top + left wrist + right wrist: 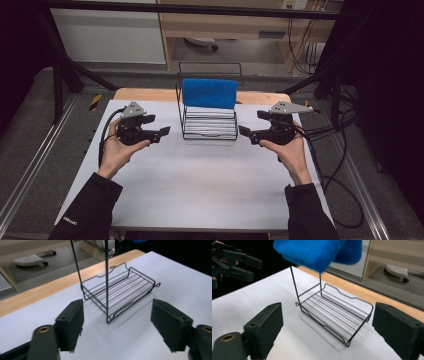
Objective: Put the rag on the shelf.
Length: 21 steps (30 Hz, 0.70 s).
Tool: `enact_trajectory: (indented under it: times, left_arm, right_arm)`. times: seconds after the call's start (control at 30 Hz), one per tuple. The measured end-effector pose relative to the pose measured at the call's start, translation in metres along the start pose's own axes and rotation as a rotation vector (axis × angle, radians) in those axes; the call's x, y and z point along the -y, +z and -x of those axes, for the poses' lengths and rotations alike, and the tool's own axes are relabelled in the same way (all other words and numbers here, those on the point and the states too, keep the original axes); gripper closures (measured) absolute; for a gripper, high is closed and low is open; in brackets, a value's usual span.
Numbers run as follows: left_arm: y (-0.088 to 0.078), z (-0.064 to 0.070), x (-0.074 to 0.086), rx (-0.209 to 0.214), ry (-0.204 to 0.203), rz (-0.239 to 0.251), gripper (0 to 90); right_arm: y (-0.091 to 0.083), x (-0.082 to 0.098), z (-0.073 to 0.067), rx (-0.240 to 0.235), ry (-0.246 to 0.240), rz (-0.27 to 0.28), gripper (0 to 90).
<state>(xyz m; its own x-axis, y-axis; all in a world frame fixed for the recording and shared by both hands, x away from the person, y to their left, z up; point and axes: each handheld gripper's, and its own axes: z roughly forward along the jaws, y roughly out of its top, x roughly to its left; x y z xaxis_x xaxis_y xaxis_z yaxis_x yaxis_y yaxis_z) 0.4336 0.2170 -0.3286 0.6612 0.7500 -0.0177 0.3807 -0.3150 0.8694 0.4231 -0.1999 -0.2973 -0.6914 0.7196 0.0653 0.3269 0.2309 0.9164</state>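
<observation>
High view looks forward-down from above; both gripper views close, low, sharing wire rack (209, 122).

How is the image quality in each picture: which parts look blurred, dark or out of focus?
High view: dim and soft overall, with the room's edges nearly black; the white table is the brightest part. Left gripper view: the wire rack is fairly sharp, while the near black jaws look soft. Right gripper view: the blue cloth on top is blurred, and the rack's shadow on the table is faint.
</observation>
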Motion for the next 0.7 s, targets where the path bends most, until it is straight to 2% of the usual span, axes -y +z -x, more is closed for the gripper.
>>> enact_trajectory:
  times: [0.13, 0.33, 0.4, 0.6, 0.7]
  left_arm:
    - [-0.003, -0.003, 0.022, -0.002, -0.007, -0.028, 19.4]
    - [-0.006, -0.007, 0.056, -0.021, -0.028, -0.071, 10.4]
    - [-0.006, -0.007, 0.066, -0.027, -0.033, -0.087, 8.0]
    - [-0.011, -0.006, 0.094, -0.032, -0.044, -0.100, 6.6]
    - [-0.014, -0.008, 0.107, -0.030, -0.047, -0.099, 6.7]
  right_arm:
    - [0.000, 0.016, 0.002, -0.015, 0.019, -0.018, 6.5]
    - [0.000, 0.043, 0.003, -0.009, 0.044, -0.035, 4.2]
    - [0.001, 0.053, 0.003, -0.007, 0.055, -0.056, 2.8]
    - [0.002, 0.085, 0.003, -0.012, 0.072, -0.108, 1.2]
    - [0.001, 0.102, 0.003, -0.021, 0.098, -0.114, 0.9]
